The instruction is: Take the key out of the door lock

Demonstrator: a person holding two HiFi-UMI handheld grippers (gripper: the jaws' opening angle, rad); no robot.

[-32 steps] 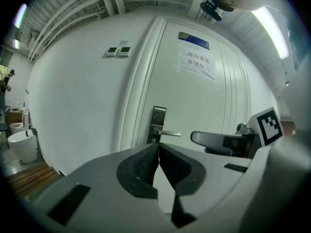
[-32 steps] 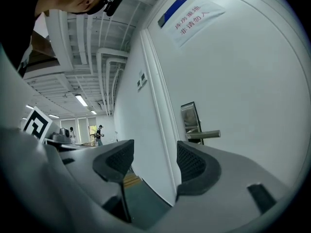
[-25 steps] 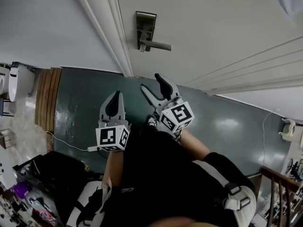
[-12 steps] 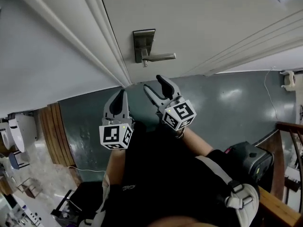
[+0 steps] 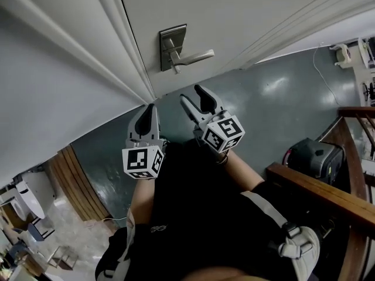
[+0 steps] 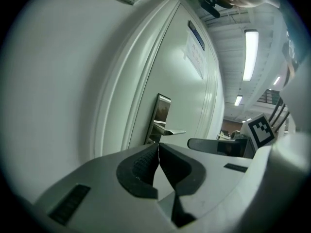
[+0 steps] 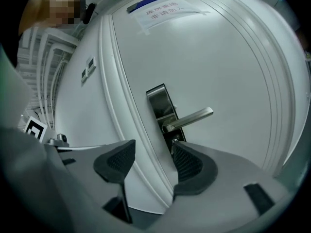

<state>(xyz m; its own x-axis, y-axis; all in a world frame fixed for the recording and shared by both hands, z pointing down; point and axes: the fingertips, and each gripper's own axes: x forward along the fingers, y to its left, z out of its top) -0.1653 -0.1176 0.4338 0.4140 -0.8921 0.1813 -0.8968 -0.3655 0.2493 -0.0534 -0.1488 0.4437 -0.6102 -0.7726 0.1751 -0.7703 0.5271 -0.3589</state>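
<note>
Right gripper view shows the right hand-held gripper point(image 7: 153, 148) open, empty, jaws just narrowing slightly, near the handle point(image 7: 189, 119); the left hand-held gripper point(image 6: 158, 148) is closed.

Brushed metal lock plate point(image 5: 170, 42); smooth matt door point(image 5: 252, 10); glossy floor point(image 5: 266, 107).

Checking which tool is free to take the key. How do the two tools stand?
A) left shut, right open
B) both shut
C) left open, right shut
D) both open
A: the left tool has its pads pressed together on nothing, while the right tool, its jaws having just closed a little, stands wide apart and empty before the door.
</note>
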